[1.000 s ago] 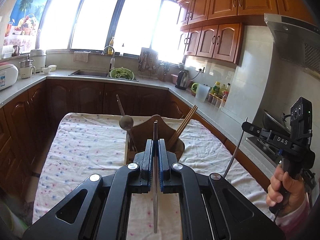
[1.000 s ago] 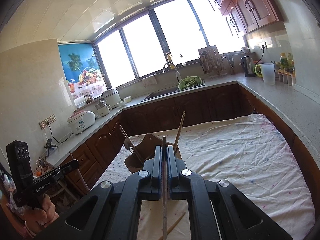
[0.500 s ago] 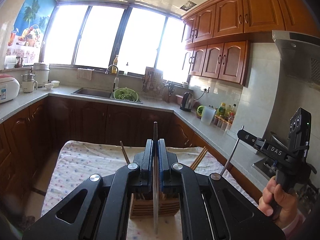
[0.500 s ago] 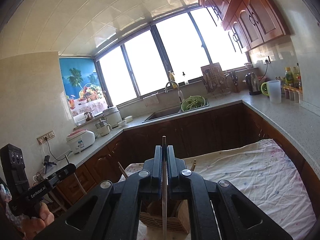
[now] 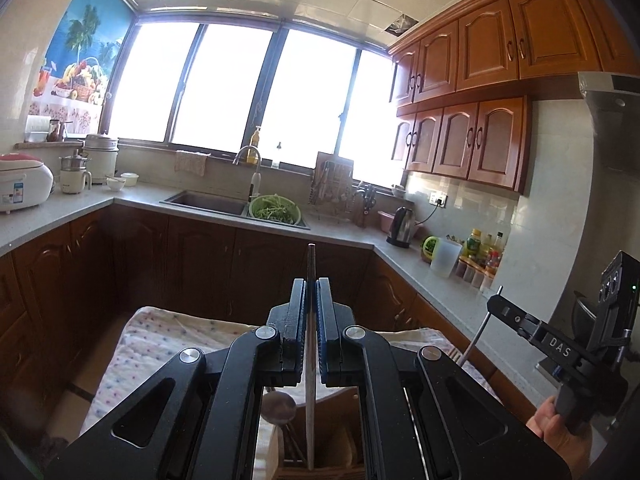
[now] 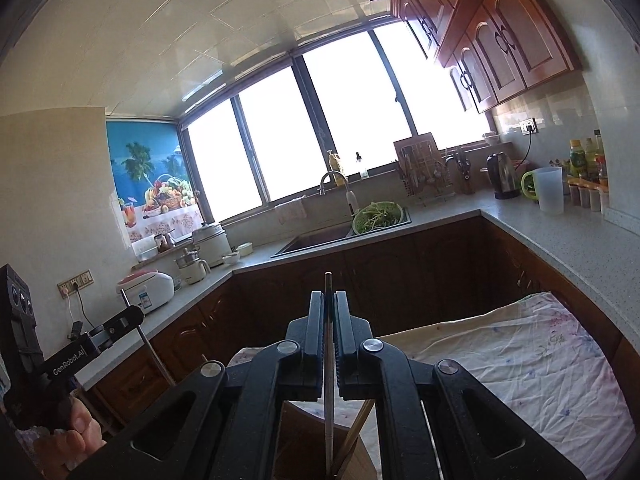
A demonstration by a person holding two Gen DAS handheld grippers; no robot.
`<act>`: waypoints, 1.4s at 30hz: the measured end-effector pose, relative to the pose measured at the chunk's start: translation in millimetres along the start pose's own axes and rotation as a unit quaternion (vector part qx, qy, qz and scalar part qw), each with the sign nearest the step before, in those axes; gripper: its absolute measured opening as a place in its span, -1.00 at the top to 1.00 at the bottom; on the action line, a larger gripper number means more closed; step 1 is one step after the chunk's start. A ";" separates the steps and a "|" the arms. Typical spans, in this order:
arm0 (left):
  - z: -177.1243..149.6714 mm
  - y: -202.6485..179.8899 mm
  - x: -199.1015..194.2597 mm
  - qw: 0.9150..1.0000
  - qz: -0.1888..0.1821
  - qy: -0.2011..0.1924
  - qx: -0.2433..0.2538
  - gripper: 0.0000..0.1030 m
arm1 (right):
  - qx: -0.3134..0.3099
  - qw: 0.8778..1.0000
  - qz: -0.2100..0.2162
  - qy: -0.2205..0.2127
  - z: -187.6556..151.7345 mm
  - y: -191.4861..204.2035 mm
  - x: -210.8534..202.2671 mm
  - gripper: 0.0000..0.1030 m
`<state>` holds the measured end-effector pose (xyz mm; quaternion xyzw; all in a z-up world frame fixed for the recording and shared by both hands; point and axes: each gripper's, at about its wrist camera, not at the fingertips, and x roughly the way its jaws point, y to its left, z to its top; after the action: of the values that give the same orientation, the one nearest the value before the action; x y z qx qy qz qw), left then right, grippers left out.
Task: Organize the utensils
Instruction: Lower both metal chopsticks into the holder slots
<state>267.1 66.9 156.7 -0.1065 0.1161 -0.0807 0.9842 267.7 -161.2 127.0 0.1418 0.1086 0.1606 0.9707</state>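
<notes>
Here, left gripper (image 5: 311,312) clamped on a thin metal utensil handle (image 5: 310,360), upright, its lower end down inside the wooden holder (image 5: 320,466) on the flowered tablecloth (image 5: 160,344). Only from the left wrist: a round spoon bowl (image 5: 279,407) beside that handle. Right gripper (image 6: 329,324) pinched on another slim utensil (image 6: 328,400), its tip likewise in the holder (image 6: 296,440). Only from the right wrist: a wooden chopstick (image 6: 356,428) leaning alongside.
</notes>
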 end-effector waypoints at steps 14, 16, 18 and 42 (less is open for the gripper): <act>-68.3 22.2 27.5 0.998 0.021 0.057 -0.034 0.92 | 0.013 0.999 -0.012 0.047 -59.4 -13.1 22.6 0.92; -75.6 21.1 32.5 0.997 0.021 0.069 -0.034 0.91 | 0.015 0.998 -0.014 0.052 -66.1 -14.1 24.6 0.92; -79.0 20.4 33.1 0.997 0.027 0.067 -0.026 0.90 | 0.016 0.998 -0.015 0.052 -66.2 -14.9 23.0 0.92; -74.4 21.0 32.9 0.995 0.030 0.090 -0.024 0.84 | 0.016 0.997 -0.026 0.072 -63.4 -16.7 23.2 0.73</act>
<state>283.2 66.8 74.2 -0.1188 0.2090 -0.0580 0.9689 277.6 -153.2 58.7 0.1424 0.1840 0.1429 0.9620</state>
